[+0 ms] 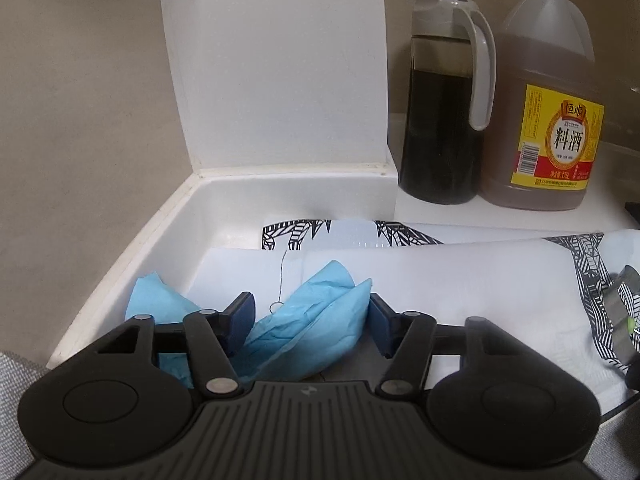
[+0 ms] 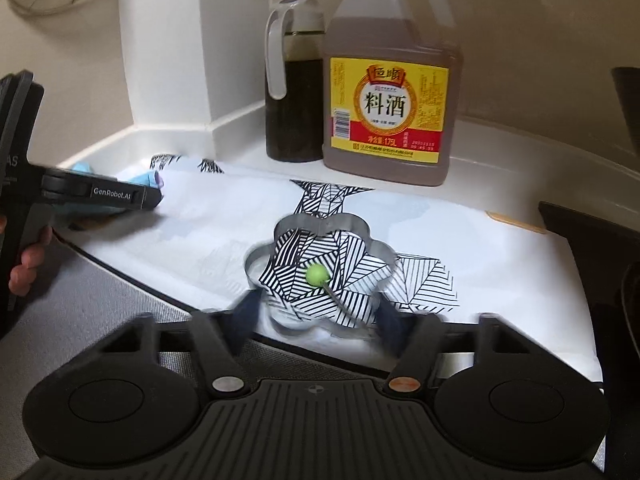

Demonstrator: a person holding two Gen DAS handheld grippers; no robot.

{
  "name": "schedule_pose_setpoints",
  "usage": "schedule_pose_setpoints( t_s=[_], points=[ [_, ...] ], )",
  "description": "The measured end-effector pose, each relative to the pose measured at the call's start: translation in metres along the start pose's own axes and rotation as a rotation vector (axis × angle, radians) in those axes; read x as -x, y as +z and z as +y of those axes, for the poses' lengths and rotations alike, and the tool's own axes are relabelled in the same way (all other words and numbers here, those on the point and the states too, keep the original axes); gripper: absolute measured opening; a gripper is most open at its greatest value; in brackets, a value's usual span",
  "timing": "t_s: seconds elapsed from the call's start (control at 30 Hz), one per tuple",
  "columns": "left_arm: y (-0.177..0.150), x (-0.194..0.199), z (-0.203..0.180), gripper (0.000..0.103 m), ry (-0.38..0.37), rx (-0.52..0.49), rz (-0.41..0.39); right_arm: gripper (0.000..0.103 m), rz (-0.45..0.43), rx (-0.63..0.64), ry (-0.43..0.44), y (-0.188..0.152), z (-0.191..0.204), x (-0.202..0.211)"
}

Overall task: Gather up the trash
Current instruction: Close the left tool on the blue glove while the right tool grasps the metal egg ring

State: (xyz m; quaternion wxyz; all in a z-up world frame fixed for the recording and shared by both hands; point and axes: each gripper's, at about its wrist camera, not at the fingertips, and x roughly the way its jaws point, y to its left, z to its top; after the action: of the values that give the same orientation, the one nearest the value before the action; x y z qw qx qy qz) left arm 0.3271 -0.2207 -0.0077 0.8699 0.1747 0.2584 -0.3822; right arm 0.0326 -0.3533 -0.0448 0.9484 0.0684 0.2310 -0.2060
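Note:
A crumpled blue tissue (image 1: 316, 328) lies on white paper in the corner of a white counter (image 1: 160, 240). My left gripper (image 1: 310, 320) is shut on it, with a blue pad against each side. A second blue scrap (image 1: 156, 300) lies just left of the fingers. My right gripper (image 2: 318, 320) straddles the near lobe of a flower-shaped metal ring (image 2: 280, 232). Its fingers are blurred and stand close to the ring's sides without clearly pressing, so it is open. A small green ball on a thin stick (image 2: 318, 274) lies inside the ring. The ring rests on paper with black line patterns (image 2: 424, 280).
A dark oil dispenser (image 2: 294, 80) and a large brown jug with a yellow label (image 2: 388, 92) stand at the back against the wall. A white column (image 1: 276, 60) rises in the corner. The left gripper (image 2: 100, 196) and a hand (image 2: 28, 264) show at the left. A dark object (image 2: 592, 232) sits at right.

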Motion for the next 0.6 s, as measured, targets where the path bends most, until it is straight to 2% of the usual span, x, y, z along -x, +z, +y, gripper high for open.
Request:
schedule_pose_setpoints(
  t_s=[0.1,0.13,0.3,0.43,0.6],
  points=[
    [0.0,0.003,-0.003,0.056,0.004,-0.016,-0.02,0.06,-0.008,-0.003,0.003,0.0,0.0,0.001],
    [-0.001,0.003,-0.004,0.043,0.001,-0.024,-0.023,0.06,-0.013,-0.005,0.003,-0.001,0.0,0.002],
    [-0.001,0.003,-0.004,0.042,-0.006,-0.025,-0.025,0.06,-0.032,-0.02,0.003,-0.001,-0.003,0.003],
    [0.0,0.005,-0.003,0.036,-0.004,-0.01,-0.034,0.06,-0.042,-0.027,0.003,-0.001,-0.004,0.003],
    [0.006,0.015,0.013,0.02,-0.058,0.093,-0.075,0.06,-0.086,-0.04,0.017,0.0,-0.005,0.01]
  ],
)
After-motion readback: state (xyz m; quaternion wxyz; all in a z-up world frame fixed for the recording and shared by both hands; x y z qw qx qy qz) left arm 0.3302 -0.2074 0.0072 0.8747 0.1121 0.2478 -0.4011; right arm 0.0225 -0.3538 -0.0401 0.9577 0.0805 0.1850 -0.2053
